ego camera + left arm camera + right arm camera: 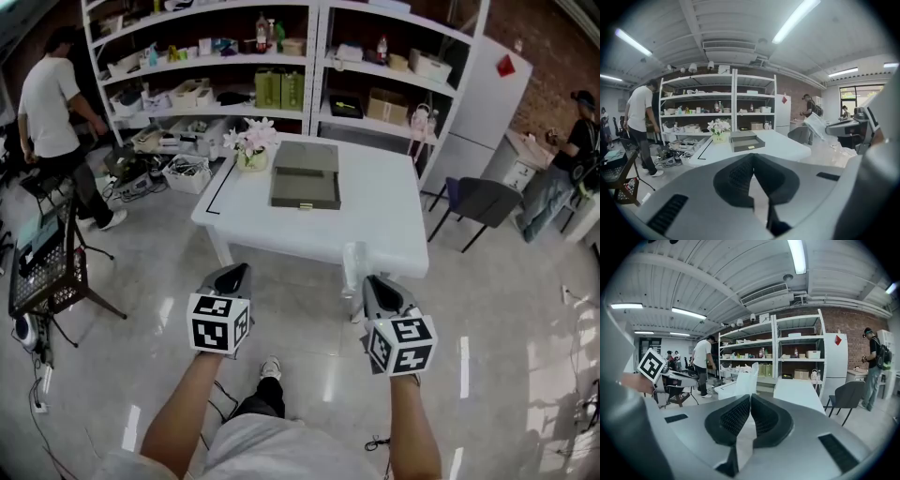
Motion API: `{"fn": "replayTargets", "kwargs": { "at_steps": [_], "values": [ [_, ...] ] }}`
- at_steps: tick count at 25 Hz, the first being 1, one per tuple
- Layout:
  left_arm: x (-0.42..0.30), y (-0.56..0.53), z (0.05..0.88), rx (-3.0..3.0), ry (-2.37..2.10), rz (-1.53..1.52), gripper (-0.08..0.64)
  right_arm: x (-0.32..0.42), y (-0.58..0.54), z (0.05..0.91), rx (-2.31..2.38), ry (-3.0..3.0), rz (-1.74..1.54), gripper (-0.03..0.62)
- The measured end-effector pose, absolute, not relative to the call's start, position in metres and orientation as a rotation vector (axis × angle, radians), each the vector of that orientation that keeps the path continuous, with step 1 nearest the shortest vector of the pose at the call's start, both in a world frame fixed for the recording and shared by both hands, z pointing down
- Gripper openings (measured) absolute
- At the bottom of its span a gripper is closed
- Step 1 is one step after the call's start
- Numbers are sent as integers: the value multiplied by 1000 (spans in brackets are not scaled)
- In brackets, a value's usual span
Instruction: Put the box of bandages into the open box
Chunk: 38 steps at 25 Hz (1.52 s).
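Box of bandages (746, 375): taken to be the pale, thin, slightly translucent packet standing up from between the jaws of the right hand-held gripper (750, 398). No print legible, so the identification is a judgement. Jaws clamped on its lower edge; most of the packet projects forward past the tips.

Left hand-held gripper (752, 157): jaws brought together, pads meeting at the tip, nothing between them. It is held level beside the right one.

Open box (305, 185): grey, shallow, lid folded back, lying about mid-tabletop (375, 230). Its interior looks empty from the head view. A vase of flowers (251, 141) stands just behind its left corner, with shelves (281, 66) beyond.

Position: both hand-held grippers are over the floor, short of the near edge of the tabletop and well apart from the open box.

Progress, judged:
- Pick-up done; the packet is in the grip and off any surface.
- Transport partly done; the open box is ahead and slightly left of the right hand-held gripper.
- Left to do: close on the tabletop, carry the packet over the open box, lower it in, release.
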<state>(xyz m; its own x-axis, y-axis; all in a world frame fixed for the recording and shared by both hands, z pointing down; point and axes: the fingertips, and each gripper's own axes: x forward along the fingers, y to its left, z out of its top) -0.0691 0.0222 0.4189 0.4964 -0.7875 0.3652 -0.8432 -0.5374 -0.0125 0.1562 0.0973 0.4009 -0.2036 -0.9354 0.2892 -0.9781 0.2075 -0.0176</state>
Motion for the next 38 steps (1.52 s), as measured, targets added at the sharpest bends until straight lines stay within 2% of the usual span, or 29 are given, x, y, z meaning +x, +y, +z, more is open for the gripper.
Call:
{"fn": "replayTargets", "kwargs": {
  "at_steps": [19,38],
  "values": [
    [-56,-157,433,2597,-1293,547,5,158,-66,415,1860,-2177,365,15],
    [-64,-236,449,2604,-1212,485,5,142,-161,408,1762,-2099,300,15]
  ]
}}
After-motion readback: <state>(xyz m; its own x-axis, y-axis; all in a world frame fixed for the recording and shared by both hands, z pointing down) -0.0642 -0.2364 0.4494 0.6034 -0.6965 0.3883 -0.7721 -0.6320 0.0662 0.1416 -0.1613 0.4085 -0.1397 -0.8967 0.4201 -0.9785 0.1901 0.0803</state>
